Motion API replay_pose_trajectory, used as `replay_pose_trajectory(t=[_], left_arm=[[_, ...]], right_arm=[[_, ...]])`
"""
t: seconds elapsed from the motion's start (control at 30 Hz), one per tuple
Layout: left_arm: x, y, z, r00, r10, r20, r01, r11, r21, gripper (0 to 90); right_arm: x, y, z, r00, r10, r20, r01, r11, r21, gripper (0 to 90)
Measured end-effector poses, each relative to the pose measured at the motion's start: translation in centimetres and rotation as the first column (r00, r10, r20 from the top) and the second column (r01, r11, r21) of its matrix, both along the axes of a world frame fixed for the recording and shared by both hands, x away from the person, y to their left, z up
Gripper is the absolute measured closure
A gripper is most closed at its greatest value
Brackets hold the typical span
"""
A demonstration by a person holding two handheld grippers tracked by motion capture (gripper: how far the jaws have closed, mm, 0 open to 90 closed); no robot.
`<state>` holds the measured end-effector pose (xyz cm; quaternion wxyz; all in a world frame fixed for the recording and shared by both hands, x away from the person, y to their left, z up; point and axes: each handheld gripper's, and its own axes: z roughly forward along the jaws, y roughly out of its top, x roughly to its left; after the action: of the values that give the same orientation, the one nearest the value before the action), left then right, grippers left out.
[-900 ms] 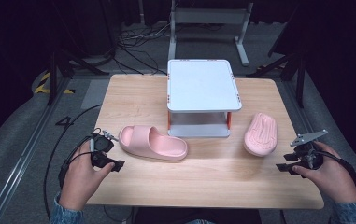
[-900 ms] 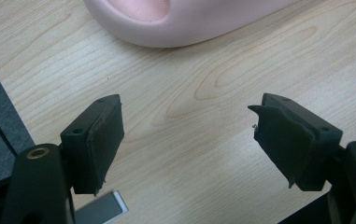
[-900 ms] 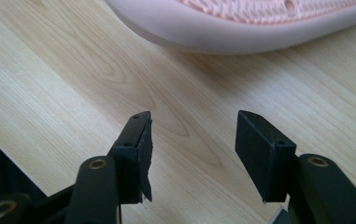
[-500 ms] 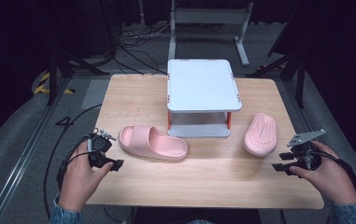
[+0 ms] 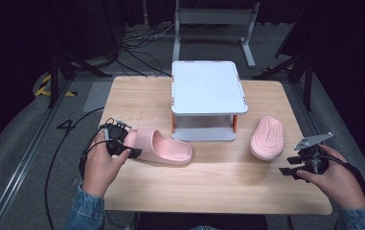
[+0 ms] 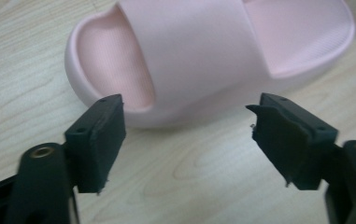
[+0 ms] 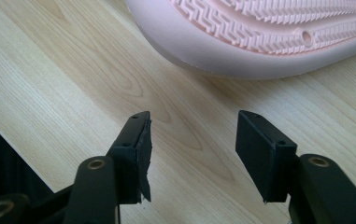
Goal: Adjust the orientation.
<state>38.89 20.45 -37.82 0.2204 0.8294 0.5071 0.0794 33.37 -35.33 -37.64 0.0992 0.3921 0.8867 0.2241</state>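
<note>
Leftward, the left gripper (image 5: 131, 146) has closed in on the upright pink slipper (image 5: 163, 147), jaws spread just short of its heel. Right gripper (image 5: 291, 165), jaws apart and empty, hovers near the overturned slipper (image 5: 267, 137) beside the white stand (image 5: 207, 87).

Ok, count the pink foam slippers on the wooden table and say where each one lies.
2. One pink foam slipper lies upright, left of the white two-tier rack, just ahead of the left gripper. The other lies sole-up, right of the rack. None seem hidden.
</note>
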Motion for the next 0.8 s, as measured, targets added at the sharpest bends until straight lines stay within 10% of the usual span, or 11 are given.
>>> replay_pose_trajectory(t=[0.33, 0.8], left_arm=[[3.7, 0.7, -0.7, 0.9961, 0.088, -0.012, -0.089, 0.9933, -0.074, 42.8], [6.3, 0.6, -3.0, 0.9874, 0.121, -0.102, -0.12, 0.9926, 0.02, 83.8]], right_arm=[[-0.3, -0.5, -0.4, 0.9998, -0.018, -0.012, 0.018, 0.9998, -0.001, 46.9], [-1.1, -1.2, -0.5, 0.9993, -0.038, -0.008, 0.038, 0.9992, -0.012, 47.8]])
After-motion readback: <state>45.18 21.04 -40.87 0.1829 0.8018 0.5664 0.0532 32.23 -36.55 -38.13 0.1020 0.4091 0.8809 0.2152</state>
